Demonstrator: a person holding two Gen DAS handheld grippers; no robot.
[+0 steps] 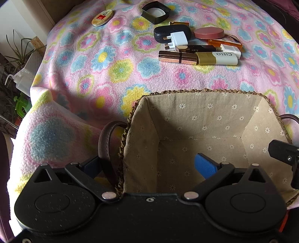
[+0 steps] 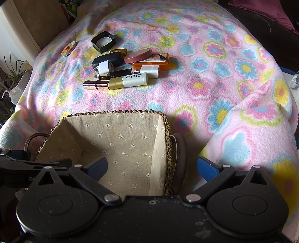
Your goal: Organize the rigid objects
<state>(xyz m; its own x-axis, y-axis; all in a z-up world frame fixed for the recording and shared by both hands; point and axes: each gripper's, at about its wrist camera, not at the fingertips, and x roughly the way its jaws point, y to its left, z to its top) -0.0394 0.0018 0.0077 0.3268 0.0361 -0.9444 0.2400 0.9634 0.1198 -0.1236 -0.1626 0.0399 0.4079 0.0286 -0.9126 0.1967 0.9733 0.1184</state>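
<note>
A woven basket (image 1: pixel 186 91) (image 2: pixel 119 111) with a daisy-print lining and brown handles stands on the flowered blanket, empty. My left gripper (image 1: pixel 149 165) is open, its fingers either side of the basket's left wall and handle (image 1: pixel 104 144). My right gripper (image 2: pixel 152 168) is open, straddling the basket's right wall and handle (image 2: pixel 180 149). Beyond the basket lies a heap of objects: a gold and white CIELO tube (image 1: pixel 216 58) (image 2: pixel 129 80), a rose-gold lipstick (image 1: pixel 177 57) (image 2: pixel 95 85), a white plug (image 1: pixel 177 38) (image 2: pixel 104 67), a pink round lid (image 1: pixel 209 32) (image 2: pixel 138 55), an orange case (image 1: pixel 226 42) (image 2: pixel 157 61).
A black square frame (image 1: pixel 155 12) (image 2: pixel 103 41) and a round tin (image 1: pixel 102 17) (image 2: pixel 69 48) lie farther back left. Potted plants (image 1: pixel 16 54) and a squeeze bottle (image 1: pixel 22 82) stand off the blanket's left edge. The blanket folds up at the right (image 2: pixel 252 130).
</note>
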